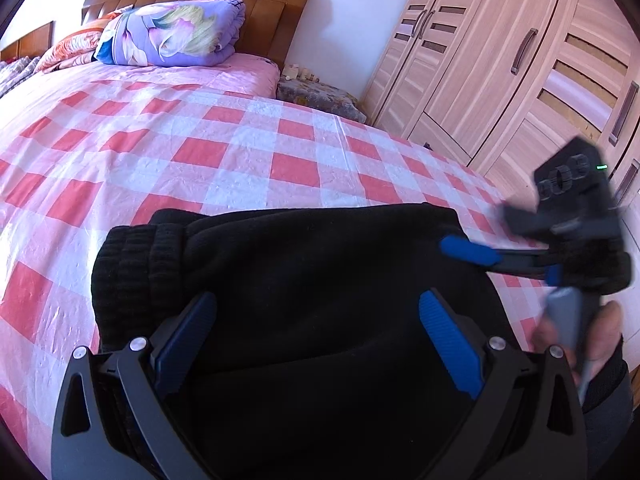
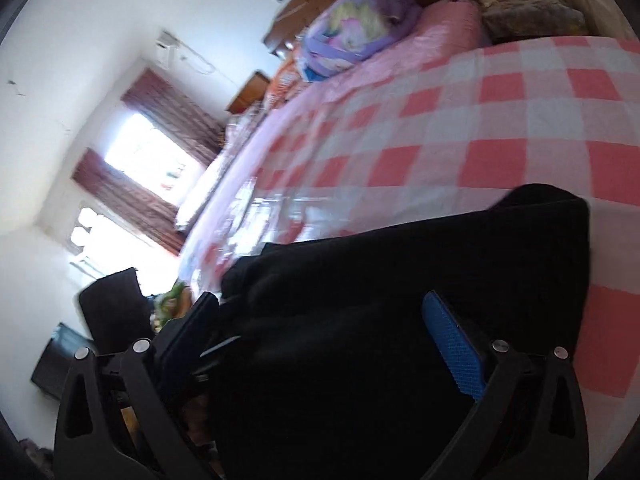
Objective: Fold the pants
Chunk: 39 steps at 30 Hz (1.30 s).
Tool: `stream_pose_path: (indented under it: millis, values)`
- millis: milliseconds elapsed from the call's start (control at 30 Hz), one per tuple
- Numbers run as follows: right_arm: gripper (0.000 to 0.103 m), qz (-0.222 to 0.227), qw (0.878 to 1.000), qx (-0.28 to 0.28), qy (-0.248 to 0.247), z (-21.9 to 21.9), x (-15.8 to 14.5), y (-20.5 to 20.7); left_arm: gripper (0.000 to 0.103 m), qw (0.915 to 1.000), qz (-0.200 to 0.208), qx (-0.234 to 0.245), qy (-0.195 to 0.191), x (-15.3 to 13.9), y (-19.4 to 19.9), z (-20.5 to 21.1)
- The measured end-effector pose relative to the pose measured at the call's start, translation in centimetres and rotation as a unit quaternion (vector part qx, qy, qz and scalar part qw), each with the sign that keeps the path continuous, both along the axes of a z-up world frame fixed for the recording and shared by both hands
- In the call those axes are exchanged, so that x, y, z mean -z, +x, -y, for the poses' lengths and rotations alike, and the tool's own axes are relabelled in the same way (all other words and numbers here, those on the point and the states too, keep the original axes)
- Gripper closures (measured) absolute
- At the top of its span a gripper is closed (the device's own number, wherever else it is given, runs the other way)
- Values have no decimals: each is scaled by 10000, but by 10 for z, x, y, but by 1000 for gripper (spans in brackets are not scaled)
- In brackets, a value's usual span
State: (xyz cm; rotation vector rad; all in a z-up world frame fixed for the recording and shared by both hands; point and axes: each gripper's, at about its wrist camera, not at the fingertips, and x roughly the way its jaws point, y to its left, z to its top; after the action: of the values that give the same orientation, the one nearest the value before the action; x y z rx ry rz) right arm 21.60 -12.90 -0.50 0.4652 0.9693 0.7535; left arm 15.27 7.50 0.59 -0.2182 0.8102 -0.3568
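Between the two blue ribbed pads of the left gripper (image 1: 318, 332) lies the black fleece pants (image 1: 300, 280), and the jaws stand wide apart over the cloth without pinching it. The right gripper (image 2: 320, 336) has its jaws spread wide too in its own view, with the black cloth filling the gap between them; whether the pads touch the fabric I cannot tell. In the left wrist view the right gripper (image 1: 472, 254) comes in from about 3 o'clock, a little blurred, and one blue finger rests on the right part of the pants near the upper edge. The hand that holds it (image 1: 592, 340) shows at about 4 o'clock. The pants are folded into a thick dark bundle, with the ribbed knit cuffs (image 1: 136, 268) at about 9 o'clock of the bundle. The bundle lies on the bed with the pink, red and white checked sheet (image 1: 200, 152), at its near edge. Towards 11 o'clock, well apart from the pants, a folded purple quilt with a flower print (image 1: 176, 34) leans against the brown wooden headboard (image 1: 276, 4). At 2 o'clock stands a light wooden wardrobe with dark handles (image 1: 500, 60). In the right wrist view a bright window with dark red curtains (image 2: 152, 160) is at about 9 o'clock.
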Motion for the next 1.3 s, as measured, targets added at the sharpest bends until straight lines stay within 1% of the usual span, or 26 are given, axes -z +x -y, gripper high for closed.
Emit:
stream_pose_path:
  millis: [67,100,133,200,233,267,333,400,433,467,533,567,633,667,767,800,833,900,967,1033,1100,1133,1200,1233,1267,1300]
  values:
    - [5,-105,9985,417,345,16,9,18,2,10000,-7,1,96,0,0,2]
    - [4,-72,9953,864,428,27,6,19,2,9999,-6,3,138,0,0,3]
    - [4,-37,9929,1070,513,33,2,24,2,9999,-3,5,156,0,-1,3]
    - [4,-36,9905,1005,938,38,-5,15,2,9999,2,-2,131,0,-1,2]
    - [4,-65,9895,731,1244,35,-6,5,2,9999,-1,-1,115,0,-1,2]
    - [4,-57,9898,464,1343,28,-6,-5,2,9999,0,-2,115,0,-1,2]
    - [4,-32,9938,84,1106,9,-2,-20,2,9999,4,0,128,0,-1,1]
    - [5,43,9969,5,788,-5,9,-20,2,9999,10,3,136,0,0,1]
    - [5,11,9958,75,911,-3,13,-17,2,9999,6,-1,137,0,0,1]
    - [5,-44,9951,305,941,5,13,-15,2,9999,4,-1,141,0,0,1]
    - [4,27,9929,1153,301,17,7,-10,2,9999,4,3,145,0,0,1]
    - [4,70,9923,1207,281,21,5,-9,2,9999,4,1,133,0,0,1]
    - [4,156,9923,1000,718,24,1,-23,2,9999,3,4,145,0,0,2]
    - [4,289,9923,973,711,23,-3,-35,2,9999,2,1,148,0,0,2]
    - [4,744,9929,915,146,18,-15,-75,2,9994,-225,-78,263,-3,1,3]
    - [4,870,9924,873,-29,15,-16,-86,2,9986,-387,-53,361,-13,1,7]
    - [4,1010,9914,786,-274,15,-17,-101,2,9989,-361,84,303,-22,-1,10]
    - [4,1217,9873,696,-748,13,-16,-115,2,9992,-70,298,269,-46,-1,18]
    - [4,1315,9833,548,-1134,-2,-4,-118,2,9977,133,316,593,-58,8,29]
    - [4,1096,9848,435,-1278,4,10,-124,2,9937,-82,414,1037,-46,32,40]
    - [4,928,9822,517,-1551,18,23,-137,2,9889,-631,258,1323,-14,62,36]
    - [4,820,9828,547,-1563,27,22,-147,2,9875,-790,217,1344,-1,72,31]
    - [4,490,9893,623,-1225,40,27,-146,2,9898,-757,223,1187,-4,74,23]
    - [4,317,9911,800,-1012,54,29,-146,2,9893,-646,67,1310,-13,71,18]
    - [4,231,9911,946,-904,63,29,-147,2,9869,-326,-303,1549,-27,65,7]
    - [4,132,9909,1061,-817,71,29,-148,2,9865,-55,-546,1541,-40,57,-2]
